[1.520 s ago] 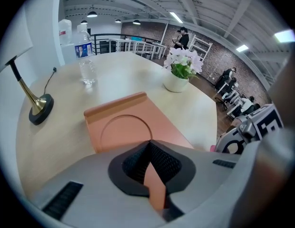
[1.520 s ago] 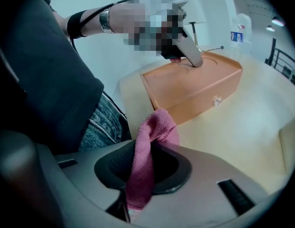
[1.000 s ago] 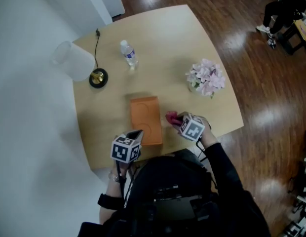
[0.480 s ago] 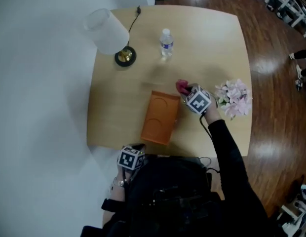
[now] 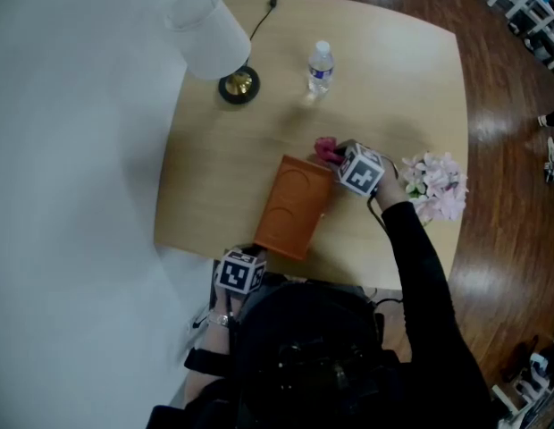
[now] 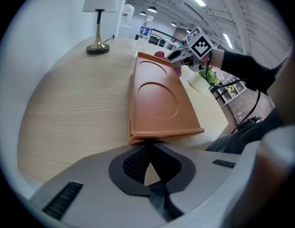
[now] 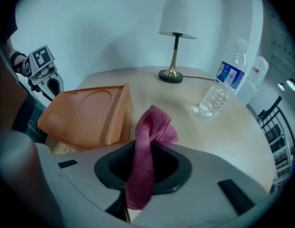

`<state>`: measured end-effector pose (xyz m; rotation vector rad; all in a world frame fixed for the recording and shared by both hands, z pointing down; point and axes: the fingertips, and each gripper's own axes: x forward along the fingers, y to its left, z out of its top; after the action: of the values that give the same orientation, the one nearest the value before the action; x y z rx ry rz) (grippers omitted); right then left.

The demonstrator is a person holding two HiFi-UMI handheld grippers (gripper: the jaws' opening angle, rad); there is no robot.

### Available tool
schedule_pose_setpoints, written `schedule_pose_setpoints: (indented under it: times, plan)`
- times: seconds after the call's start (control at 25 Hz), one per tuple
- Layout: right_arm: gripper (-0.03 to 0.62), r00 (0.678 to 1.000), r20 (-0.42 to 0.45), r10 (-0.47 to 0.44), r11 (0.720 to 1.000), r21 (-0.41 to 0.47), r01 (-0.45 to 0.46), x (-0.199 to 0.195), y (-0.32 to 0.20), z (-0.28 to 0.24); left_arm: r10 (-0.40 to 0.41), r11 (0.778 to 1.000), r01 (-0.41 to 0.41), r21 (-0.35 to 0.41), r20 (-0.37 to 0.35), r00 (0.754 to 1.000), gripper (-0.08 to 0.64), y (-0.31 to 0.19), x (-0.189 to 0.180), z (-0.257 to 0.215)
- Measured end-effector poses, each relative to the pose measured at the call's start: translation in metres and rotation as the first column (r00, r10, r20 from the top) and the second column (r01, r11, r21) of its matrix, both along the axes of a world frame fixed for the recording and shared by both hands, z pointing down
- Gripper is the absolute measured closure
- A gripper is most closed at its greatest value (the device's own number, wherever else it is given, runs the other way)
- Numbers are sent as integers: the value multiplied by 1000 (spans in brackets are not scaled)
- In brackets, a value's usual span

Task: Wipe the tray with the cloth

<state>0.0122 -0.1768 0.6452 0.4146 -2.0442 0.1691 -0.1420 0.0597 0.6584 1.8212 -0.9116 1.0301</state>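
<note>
The orange tray (image 5: 293,206) lies on the wooden table (image 5: 214,177), with a round recess in its top (image 6: 157,99). My left gripper (image 5: 257,252) is at the tray's near end. Its jaws are closed together (image 6: 147,148), tips against the near rim, and I see none of the rim between them. My right gripper (image 5: 335,155) is at the tray's far right corner, shut on a pink cloth (image 5: 325,150). The cloth (image 7: 147,146) stands up from between the jaws and droops over just beside the tray (image 7: 85,113).
A white-shaded lamp (image 5: 214,38) with a brass base and a cord stands at the far left. A water bottle (image 5: 320,68) stands beyond the tray. Pink flowers (image 5: 435,186) sit to the right of my right hand. The table's near edge runs just under my left gripper.
My right gripper has carried the cloth from the tray's near right side to its far right corner. My left gripper has sunk lower at the tray's near end. The head view has swung.
</note>
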Motion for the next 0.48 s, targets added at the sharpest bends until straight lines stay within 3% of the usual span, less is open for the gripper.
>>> schedule_pose_setpoints:
  times: [0.16,0.28,0.48]
  plan:
    - [508,1000,17,-11,999,-35,12,-8,-1,2,-37,999,37,2,19,999,555,-3,-9,3]
    - [511,999,41,-23,996,-89,26,-15,15,3,-114,993,112,27,70,991,557,-14,-37,4]
    - [511,996,46,74,991,-114,-68,-8,50,3,-177,982,168,81,121,977,557,-55,-87,1]
